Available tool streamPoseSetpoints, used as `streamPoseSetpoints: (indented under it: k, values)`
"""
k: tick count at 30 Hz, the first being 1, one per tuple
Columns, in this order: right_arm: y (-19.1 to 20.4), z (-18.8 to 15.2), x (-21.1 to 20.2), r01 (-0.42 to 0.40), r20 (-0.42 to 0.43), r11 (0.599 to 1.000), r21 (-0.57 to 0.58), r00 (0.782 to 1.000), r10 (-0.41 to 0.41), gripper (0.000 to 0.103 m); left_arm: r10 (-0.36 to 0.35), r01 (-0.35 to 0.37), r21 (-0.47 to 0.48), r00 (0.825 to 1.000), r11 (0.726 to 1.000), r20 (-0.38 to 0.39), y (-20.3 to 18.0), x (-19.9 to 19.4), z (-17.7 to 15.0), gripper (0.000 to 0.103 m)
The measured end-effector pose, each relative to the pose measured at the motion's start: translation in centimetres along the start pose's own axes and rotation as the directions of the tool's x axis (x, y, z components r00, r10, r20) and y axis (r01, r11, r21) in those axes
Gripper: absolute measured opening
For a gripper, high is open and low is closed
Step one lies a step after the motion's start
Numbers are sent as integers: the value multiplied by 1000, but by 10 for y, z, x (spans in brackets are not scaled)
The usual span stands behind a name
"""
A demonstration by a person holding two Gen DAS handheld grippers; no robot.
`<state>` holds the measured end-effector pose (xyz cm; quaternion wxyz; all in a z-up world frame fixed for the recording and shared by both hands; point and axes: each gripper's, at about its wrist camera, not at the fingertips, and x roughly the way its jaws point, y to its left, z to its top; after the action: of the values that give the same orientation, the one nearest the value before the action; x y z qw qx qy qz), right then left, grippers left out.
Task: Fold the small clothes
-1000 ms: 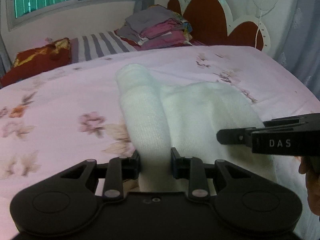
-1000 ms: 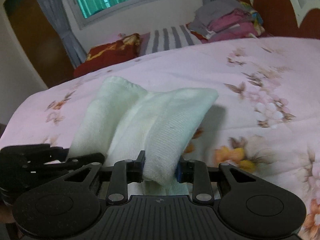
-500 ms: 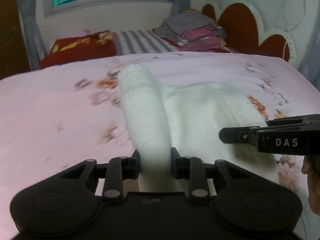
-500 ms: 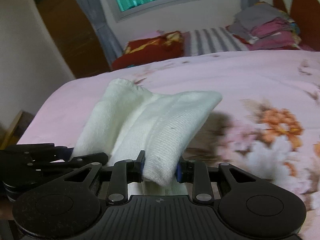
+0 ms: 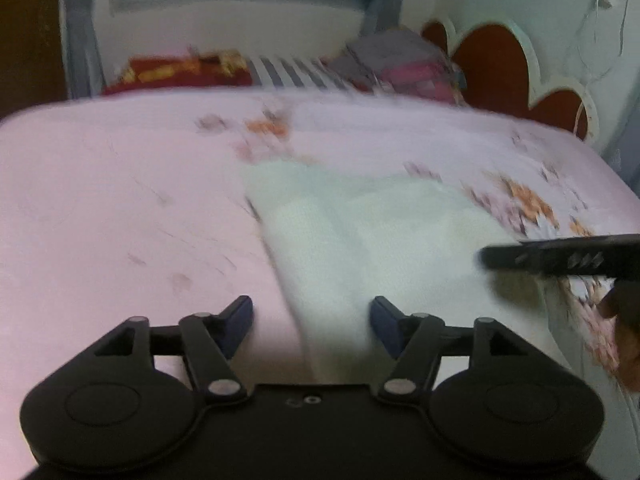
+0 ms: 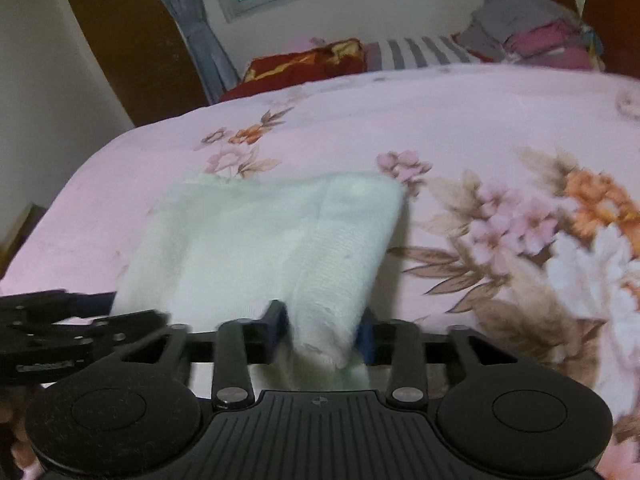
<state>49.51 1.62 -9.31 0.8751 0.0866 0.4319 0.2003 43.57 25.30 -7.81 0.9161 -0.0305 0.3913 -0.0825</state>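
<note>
The white knit garment (image 5: pixel 360 232) is now lying on the pink floral bedspread (image 5: pixel 120 200), spread flatter than a second ago, when both grippers were holding its near edge raised in two humps. The left gripper (image 5: pixel 312 320) is opening: its blue pads (image 5: pixel 240 320) are standing well apart and clear of the cloth, whereas earlier they were pinching a fold. The near edge of the garment is lying between them without contact. The right gripper (image 6: pixel 320 328) is also opening, though less widely; a fold of the garment (image 6: pixel 280 248) is still sitting between its pads, and whether they are still pressing on it cannot be told. In the left wrist view the picture is blurring. The stack of folded clothes (image 6: pixel 532 24) is resting at the far end of the bed, near the headboard (image 5: pixel 520 68).
</note>
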Motion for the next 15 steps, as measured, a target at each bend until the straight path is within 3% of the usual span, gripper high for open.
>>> streamPoseSetpoints:
  k: [2, 4, 5, 6, 10, 12, 13, 15]
  values:
    - [-3, 7, -19, 38, 88, 999, -2, 995, -37, 52, -15, 16, -13, 998, 1000, 53, 5, -7, 5, 49]
    - [-2, 20, -26, 9, 133, 1000, -13, 991, -7, 42, -57, 58, -6, 994, 998, 89, 4, -1, 20, 39]
    - [3, 27, -22, -10, 132, 999, -41, 991, 15, 29, -69, 69, 7, 993, 998, 91, -1, 5, 28, 37]
    - [11, 33, -13, -5, 118, 997, -77, 993, 14, 27, -79, 78, 19, 993, 997, 92, -5, 12, 33, 37]
    - [28, 49, 25, -5, 65, 989, -149, 998, 15, 27, -76, 73, 56, 996, 996, 43, -17, 46, 44, 34]
    - [27, 47, 46, 37, 27, 981, -192, 999, -33, 26, -68, 68, 41, 998, 997, -10, -12, 62, 33, 33]
    - [23, 44, 57, 77, 12, 975, -210, 997, -76, 26, -71, 70, 38, 998, 997, 2, -10, 63, 28, 33]
    - [12, 40, 65, 85, 25, 976, -199, 996, -81, 27, -59, 59, 45, 998, 997, 1, -13, 60, 26, 33]
